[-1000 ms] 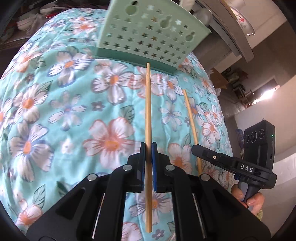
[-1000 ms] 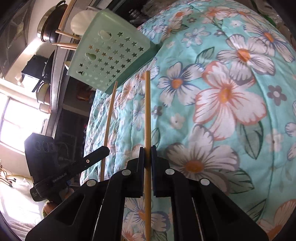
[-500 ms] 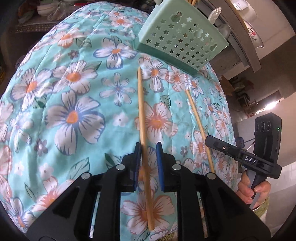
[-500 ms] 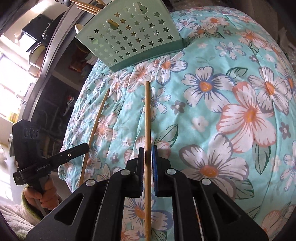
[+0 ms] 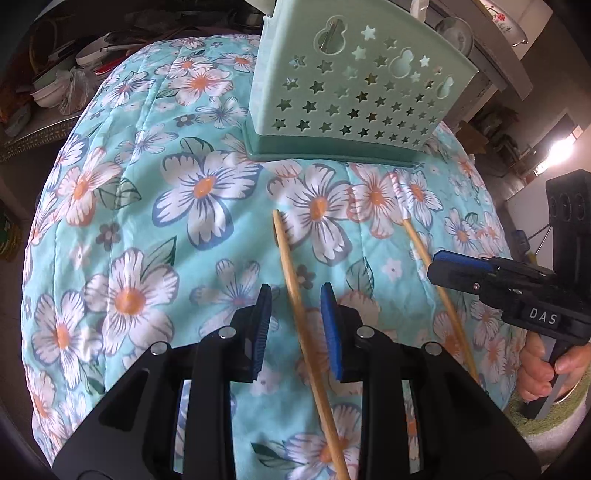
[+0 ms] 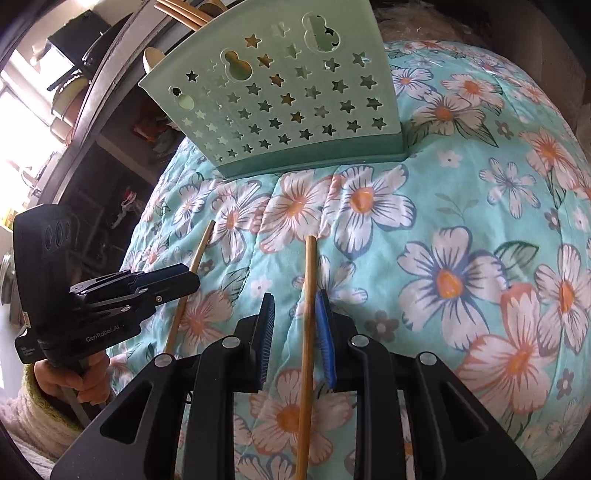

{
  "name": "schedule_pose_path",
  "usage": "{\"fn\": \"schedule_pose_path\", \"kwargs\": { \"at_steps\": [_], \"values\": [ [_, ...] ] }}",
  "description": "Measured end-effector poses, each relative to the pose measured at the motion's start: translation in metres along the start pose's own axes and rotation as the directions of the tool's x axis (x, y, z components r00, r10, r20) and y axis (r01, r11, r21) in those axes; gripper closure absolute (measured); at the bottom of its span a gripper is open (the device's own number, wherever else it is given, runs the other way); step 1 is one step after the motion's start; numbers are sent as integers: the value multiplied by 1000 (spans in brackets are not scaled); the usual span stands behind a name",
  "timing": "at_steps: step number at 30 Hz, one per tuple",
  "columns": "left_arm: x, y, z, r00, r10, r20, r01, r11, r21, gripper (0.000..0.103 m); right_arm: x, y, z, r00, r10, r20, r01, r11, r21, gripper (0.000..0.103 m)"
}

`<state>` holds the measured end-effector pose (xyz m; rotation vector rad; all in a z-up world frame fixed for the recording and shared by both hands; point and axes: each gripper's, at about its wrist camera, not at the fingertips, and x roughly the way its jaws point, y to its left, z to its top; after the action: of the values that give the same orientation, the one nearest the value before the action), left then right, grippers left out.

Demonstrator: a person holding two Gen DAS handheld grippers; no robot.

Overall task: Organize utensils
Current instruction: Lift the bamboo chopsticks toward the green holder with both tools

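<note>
Two wooden chopsticks lie on the floral cloth in front of a mint-green utensil holder with star holes, also in the right wrist view. My left gripper is open, its blue pads either side of one chopstick without gripping it. My right gripper is open around the other chopstick, which rests against the right pad. Each gripper shows in the other's view: the right one over its chopstick, the left one over its chopstick.
The turquoise floral quilted cloth covers a rounded table. Wooden utensils stick out of the holder's top. Shelves with dishes and pots stand behind at the left, and a dark shelf unit is beside the table.
Both grippers went from shut on their chopsticks to open. The chopsticks now lie on the cloth, and the holder stands nearer in both views.
</note>
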<state>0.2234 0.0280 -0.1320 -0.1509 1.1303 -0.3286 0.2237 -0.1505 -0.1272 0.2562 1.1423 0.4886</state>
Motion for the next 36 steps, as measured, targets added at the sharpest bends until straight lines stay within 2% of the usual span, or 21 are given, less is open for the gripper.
{"fn": "schedule_pose_path", "kwargs": {
  "at_steps": [6,8,11,13,15,19,24,28,36],
  "values": [
    [12,-3,14,1000,23,-6,-23,1000,21,79,13,-2,10,1000,-28,-5,28,1000,10,80],
    [16,-4,17,999,38,-3,-38,999,21,85,16,-4,12,999,-34,-4,34,999,12,81],
    [17,-5,17,998,60,9,-60,998,21,93,19,-4,12,998,-57,0,57,998,5,89],
    [18,-6,18,998,64,16,-64,998,17,94,20,-5,12,998,-55,4,55,998,9,96],
    [17,-6,18,997,67,26,-67,998,7,95,17,-8,13,999,-37,11,37,999,28,97],
    [9,-1,19,998,44,43,-43,999,-30,97,-2,-13,13,999,-2,48,0,999,54,97],
    [-31,1,17,994,-23,111,29,998,-50,98,-43,-13,18,991,30,132,-39,997,63,97],
    [-74,-6,23,975,-90,203,98,995,-27,98,-80,-6,22,974,51,219,-62,997,45,97],
    [-161,-34,37,906,-191,378,175,981,79,97,-146,10,20,924,74,376,-74,997,-14,97]
  ]
}}
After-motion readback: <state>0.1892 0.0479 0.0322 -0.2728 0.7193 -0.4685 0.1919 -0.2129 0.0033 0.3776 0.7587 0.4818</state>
